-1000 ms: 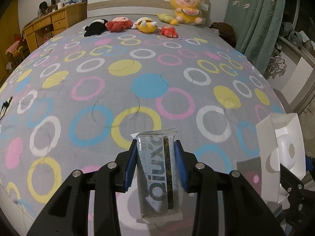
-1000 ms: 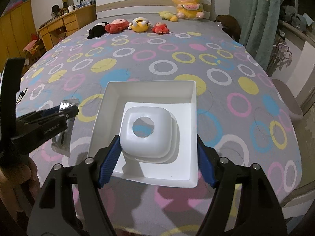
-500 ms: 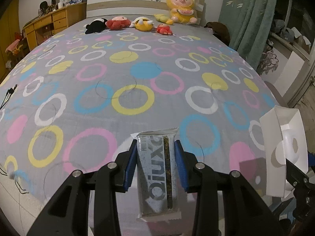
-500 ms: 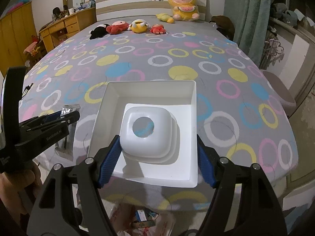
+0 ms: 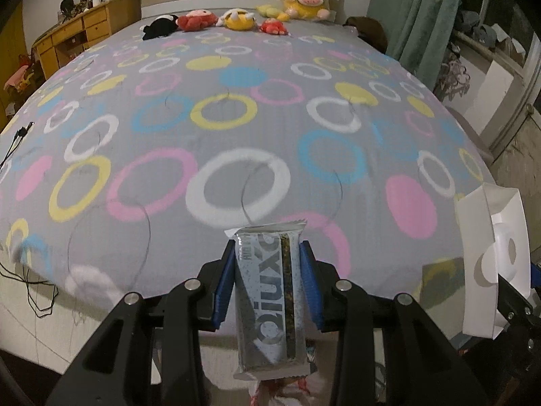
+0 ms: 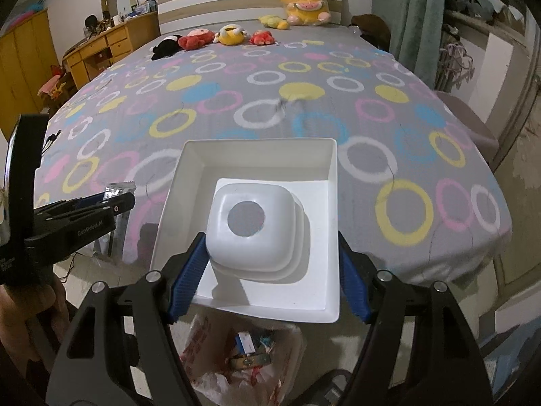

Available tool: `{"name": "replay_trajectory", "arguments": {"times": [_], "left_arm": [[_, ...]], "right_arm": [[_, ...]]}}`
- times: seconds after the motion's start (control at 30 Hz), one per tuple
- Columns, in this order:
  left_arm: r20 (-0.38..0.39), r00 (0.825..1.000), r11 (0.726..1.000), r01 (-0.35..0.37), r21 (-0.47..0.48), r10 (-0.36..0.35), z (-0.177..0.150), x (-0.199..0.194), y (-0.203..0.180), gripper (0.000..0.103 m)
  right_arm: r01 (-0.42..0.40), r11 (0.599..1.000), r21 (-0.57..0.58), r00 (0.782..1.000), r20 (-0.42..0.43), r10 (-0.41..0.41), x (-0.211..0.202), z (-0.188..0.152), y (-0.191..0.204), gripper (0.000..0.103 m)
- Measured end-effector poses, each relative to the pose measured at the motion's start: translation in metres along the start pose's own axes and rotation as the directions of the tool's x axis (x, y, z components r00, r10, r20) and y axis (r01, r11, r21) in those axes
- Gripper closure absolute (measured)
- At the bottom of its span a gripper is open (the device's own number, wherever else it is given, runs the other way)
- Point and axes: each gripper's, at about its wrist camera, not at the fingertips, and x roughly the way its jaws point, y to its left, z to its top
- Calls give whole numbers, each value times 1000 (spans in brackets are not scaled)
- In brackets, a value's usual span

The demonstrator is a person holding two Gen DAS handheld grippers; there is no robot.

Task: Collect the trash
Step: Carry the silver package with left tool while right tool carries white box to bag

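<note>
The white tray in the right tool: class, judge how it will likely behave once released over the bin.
The white tray looks thin-walled and moulded, so probably light and slightly flexible. Gripped only near one edge by the right tool, it juts forward without visible sagging, suggesting fair stiffness. It looks about as wide as the bag-lined bin below, so it might catch on the rim.

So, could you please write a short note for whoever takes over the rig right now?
Left gripper: shut on a snack wrapper.
Right gripper: shut on a white tray with a plastic insert.
Both are held at the foot of the bed, over a lined trash bin that already holds litter.
Done: both pieces picked up.
Left: drop each into the bin.
</note>
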Motion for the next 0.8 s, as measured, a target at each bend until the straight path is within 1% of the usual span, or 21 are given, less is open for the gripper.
{"name": "replay_trajectory", "arguments": {"times": [0.3,0.5,0.7,0.8], "left_arm": [[-37,999,998,6,65,-4,-48,-5,-19,67],[-66,998,995,11,95,-4,-72,-5,-27,67],[-64,998,994,17,108,-10,-89,-9,-33,67],[-85,996,994,17,112,-7,-100,-6,-34,67]], "right_arm": [[9,1000,13,1000,-20,-8,-5,-43,-4,33],[8,999,32,1000,-28,-7,-11,-66,-5,33],[-8,998,55,998,-63,12,-7,-90,-3,33],[-7,998,63,996,-92,13,1,-102,-1,33]]}}
